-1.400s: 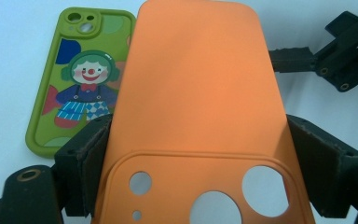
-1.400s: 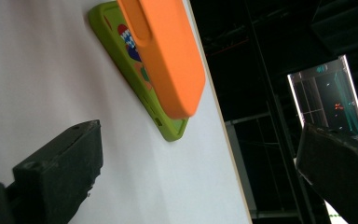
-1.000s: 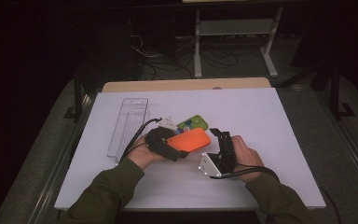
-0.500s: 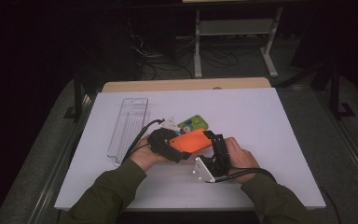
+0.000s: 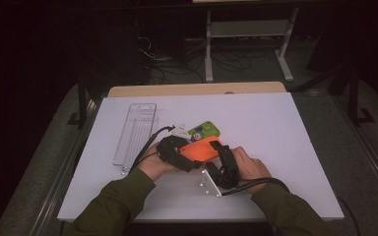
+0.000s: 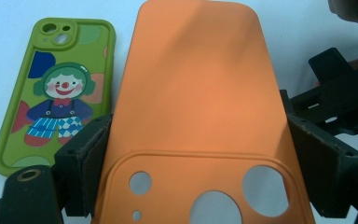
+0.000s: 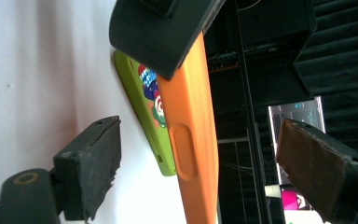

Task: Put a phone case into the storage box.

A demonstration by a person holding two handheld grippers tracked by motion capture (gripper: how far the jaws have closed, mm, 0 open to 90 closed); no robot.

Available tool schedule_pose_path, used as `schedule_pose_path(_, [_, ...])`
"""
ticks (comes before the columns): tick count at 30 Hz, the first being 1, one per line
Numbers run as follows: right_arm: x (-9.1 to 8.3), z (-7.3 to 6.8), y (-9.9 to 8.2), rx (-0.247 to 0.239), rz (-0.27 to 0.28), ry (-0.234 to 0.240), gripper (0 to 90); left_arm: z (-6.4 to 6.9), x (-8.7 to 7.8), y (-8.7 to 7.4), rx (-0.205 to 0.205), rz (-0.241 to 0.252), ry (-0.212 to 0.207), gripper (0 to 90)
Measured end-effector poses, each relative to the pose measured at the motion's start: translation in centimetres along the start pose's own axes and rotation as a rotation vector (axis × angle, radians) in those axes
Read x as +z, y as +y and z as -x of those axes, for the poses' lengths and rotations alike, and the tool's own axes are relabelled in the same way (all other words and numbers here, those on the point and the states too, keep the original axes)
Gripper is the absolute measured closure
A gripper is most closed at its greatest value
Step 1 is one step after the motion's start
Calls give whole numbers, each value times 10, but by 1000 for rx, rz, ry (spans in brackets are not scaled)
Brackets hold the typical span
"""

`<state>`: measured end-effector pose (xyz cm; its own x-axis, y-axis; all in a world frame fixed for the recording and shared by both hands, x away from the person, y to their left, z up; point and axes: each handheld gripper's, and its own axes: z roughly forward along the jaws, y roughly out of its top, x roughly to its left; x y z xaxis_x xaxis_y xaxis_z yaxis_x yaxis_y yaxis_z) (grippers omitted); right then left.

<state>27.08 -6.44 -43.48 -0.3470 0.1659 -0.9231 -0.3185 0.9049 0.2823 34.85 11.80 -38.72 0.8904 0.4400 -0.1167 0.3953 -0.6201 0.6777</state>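
Note:
An orange phone case (image 5: pixel 204 149) hangs just above the white table, with my left gripper (image 5: pixel 192 156) shut on its camera-cutout end. In the left gripper view both pads (image 6: pixel 95 163) press the orange case (image 6: pixel 200 107) at its long sides. A green phone case with a clown picture (image 5: pixel 204 131) lies flat behind it, and its printed face (image 6: pixel 56 93) is up. My right gripper (image 5: pixel 221 158) stands at the orange case's right end. Its jaws have just been closing. The orange case's side edge (image 7: pixel 191 135) runs between the pads (image 7: pixel 95 163), which stay clear of it.
A clear plastic tray (image 5: pixel 135 130) lies lengthwise at the left of the white table top (image 5: pixel 275 128). A small white piece (image 5: pixel 181 131) sits beside the green case. A wooden strip (image 5: pixel 197 89) borders the far edge. Dark floor, cables and a metal stand lie beyond.
My right gripper has shifted a little left, up to the orange case's end. The left gripper and the orange case have kept still.

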Motion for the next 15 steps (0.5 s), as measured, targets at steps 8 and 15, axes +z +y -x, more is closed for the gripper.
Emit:
schedule_pose_path(8, [-2,0,0,-20,-9,-15,291,1,1,0,3,3,-2,154])
schedule_pose_path(15, [-2,-3,1,-49,-3,-16,405,2,2,0,-14,16,-7,154])
